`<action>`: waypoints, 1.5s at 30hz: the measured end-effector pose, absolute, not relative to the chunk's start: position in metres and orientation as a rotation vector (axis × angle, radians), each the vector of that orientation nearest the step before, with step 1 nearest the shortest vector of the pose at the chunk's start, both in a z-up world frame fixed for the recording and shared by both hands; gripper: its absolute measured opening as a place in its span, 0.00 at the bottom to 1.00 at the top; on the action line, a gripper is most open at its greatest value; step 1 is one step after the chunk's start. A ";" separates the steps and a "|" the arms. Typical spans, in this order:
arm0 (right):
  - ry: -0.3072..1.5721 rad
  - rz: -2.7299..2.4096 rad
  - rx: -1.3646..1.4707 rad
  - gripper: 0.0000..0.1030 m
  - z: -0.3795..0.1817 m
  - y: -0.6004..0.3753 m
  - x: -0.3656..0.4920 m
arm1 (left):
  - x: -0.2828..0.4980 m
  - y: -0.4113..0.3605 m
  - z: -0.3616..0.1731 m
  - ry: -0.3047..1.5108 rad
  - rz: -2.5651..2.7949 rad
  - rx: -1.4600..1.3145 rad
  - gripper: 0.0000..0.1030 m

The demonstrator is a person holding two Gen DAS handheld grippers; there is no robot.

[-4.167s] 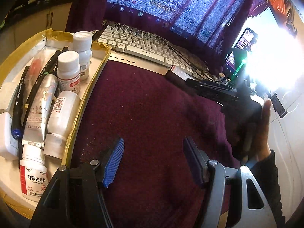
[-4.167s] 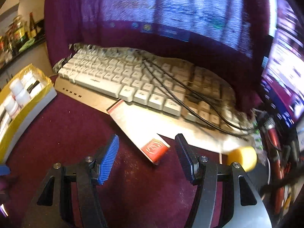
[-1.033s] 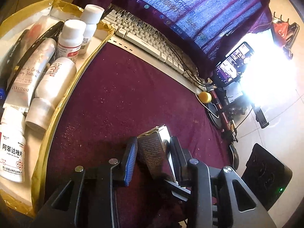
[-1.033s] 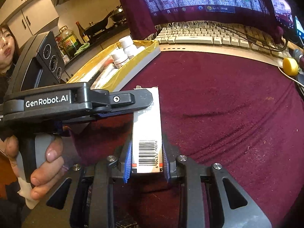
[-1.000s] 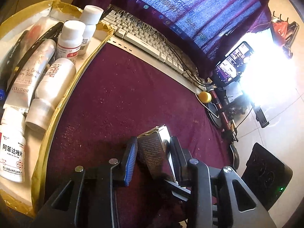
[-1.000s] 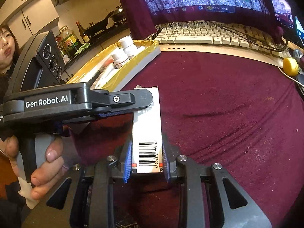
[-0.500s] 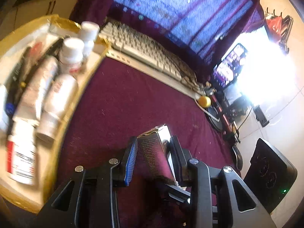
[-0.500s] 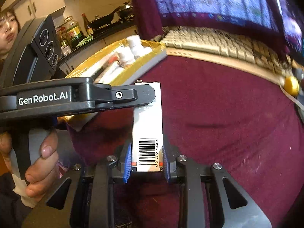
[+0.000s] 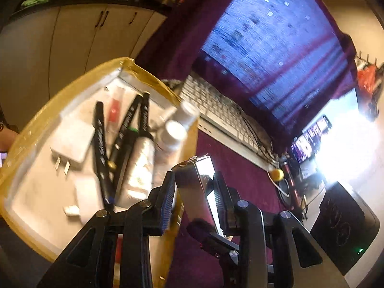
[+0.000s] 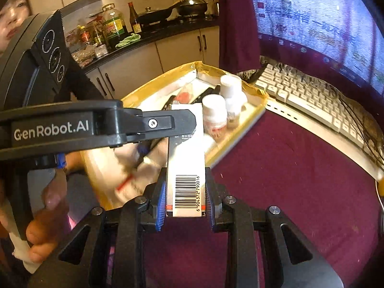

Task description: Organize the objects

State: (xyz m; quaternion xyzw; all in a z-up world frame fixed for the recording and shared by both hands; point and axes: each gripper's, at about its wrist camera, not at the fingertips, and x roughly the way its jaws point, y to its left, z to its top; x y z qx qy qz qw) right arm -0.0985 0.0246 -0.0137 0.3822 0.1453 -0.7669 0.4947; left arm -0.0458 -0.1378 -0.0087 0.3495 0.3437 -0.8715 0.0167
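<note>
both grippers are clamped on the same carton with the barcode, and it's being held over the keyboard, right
Not quite. Both the left gripper and the right gripper are shut on the carton, barcode and all, but it is held by the near edge of the yellow tray with the white bottles, not over the keyboard, which lies farther back. The right wrist view shows this.
</note>
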 end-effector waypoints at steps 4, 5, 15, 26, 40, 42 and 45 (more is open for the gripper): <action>0.373 -1.873 0.966 0.24 -0.013 -0.002 -0.109 | -0.058 -0.161 -0.011 1.142 -2.685 1.122 0.22; 0.369 -1.866 0.981 0.24 -0.014 -0.008 -0.112 | -0.061 -0.168 -0.012 1.168 -2.675 1.132 0.22; 0.343 -1.862 1.057 0.24 -0.025 -0.046 -0.132 | -0.085 -0.204 -0.036 1.264 -2.594 1.208 0.22; 0.389 -1.893 0.986 0.24 -0.026 -0.062 -0.130 | -0.081 -0.212 -0.036 1.253 -2.584 1.145 0.50; 0.324 -1.926 0.836 0.64 -0.021 0.008 -0.083 | -0.040 -0.163 -0.021 0.816 -2.600 1.066 0.75; 0.334 -1.939 0.834 0.65 -0.024 0.022 -0.080 | -0.036 -0.149 -0.017 0.669 -2.585 1.057 0.75; 0.333 -1.966 0.818 0.65 -0.030 0.043 -0.072 | -0.027 -0.135 -0.014 0.552 -2.577 1.011 0.75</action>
